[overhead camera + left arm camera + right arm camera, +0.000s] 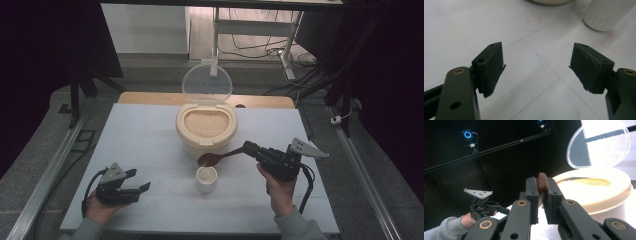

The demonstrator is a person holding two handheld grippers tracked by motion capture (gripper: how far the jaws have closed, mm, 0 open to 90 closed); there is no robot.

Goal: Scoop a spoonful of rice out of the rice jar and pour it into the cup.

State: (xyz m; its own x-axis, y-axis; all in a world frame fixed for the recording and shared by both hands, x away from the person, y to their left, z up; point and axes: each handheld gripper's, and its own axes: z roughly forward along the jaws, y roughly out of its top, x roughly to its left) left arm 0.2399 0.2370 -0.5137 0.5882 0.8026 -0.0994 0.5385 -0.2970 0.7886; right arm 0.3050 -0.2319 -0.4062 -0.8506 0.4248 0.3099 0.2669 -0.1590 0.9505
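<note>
Resting near the table's left front, my left gripper (131, 185) has its jaws apart with nothing between them, and it should wait there, well clear of the pour. At the centre the small white cup (206, 178) stands just in front of the open rice container (205, 128). The brown wooden spoon (219, 157) hangs with its bowl just above the cup's far rim. My right gripper (248, 147) is clamped tight on the handle. I judge the next move as a slow wrist roll, bowl centred over the cup, so no grains spill onto the table (150, 130).
</note>
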